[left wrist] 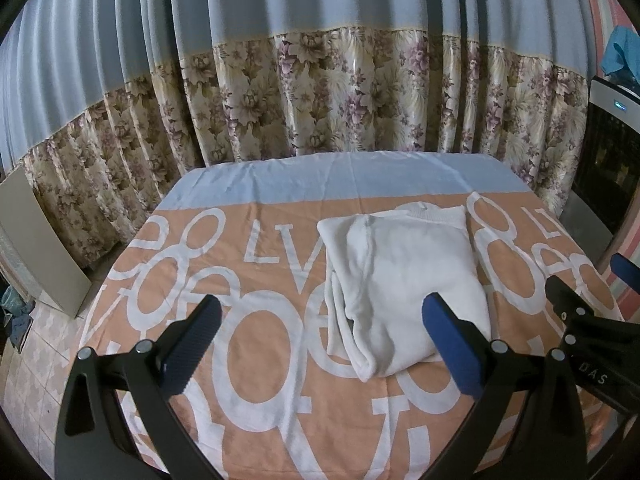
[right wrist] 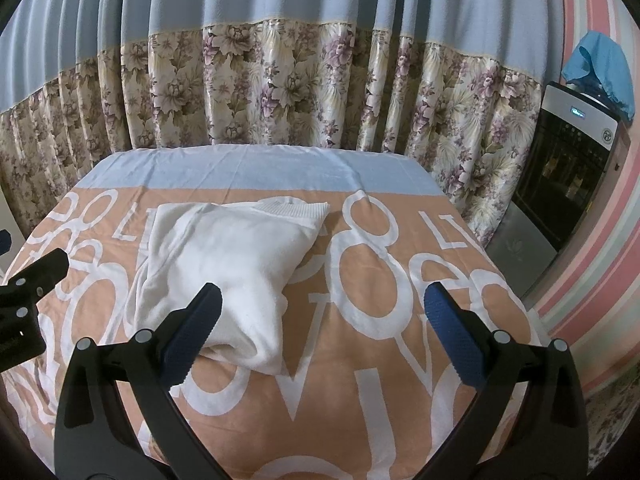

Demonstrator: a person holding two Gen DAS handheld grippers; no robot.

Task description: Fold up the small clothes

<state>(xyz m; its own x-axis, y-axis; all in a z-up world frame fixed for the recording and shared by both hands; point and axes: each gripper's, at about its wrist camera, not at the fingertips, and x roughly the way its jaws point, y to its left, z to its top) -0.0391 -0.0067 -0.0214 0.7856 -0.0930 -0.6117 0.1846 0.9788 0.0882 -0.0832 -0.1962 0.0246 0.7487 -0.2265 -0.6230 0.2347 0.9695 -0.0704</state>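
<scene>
A white garment [left wrist: 404,280] lies folded into a rough rectangle on the orange-and-white lettered cloth [left wrist: 256,344], its ribbed neck at the far end. My left gripper [left wrist: 324,324] hovers open above the cloth, just short of the garment's near left edge, with nothing between its blue pads. In the right wrist view the same garment [right wrist: 236,264] sits left of centre. My right gripper [right wrist: 320,320] is open and empty, its left finger [right wrist: 196,328] over the garment's near right corner. The right gripper [left wrist: 580,304] also shows at the left view's right edge.
The cloth covers a table [right wrist: 248,168] with a pale blue strip at its far end. Blue and floral curtains [left wrist: 320,92] hang close behind. A dark appliance [right wrist: 568,168] with a blue cloth on top stands at the right. A tiled floor [left wrist: 36,344] and a beige board [left wrist: 36,240] lie left.
</scene>
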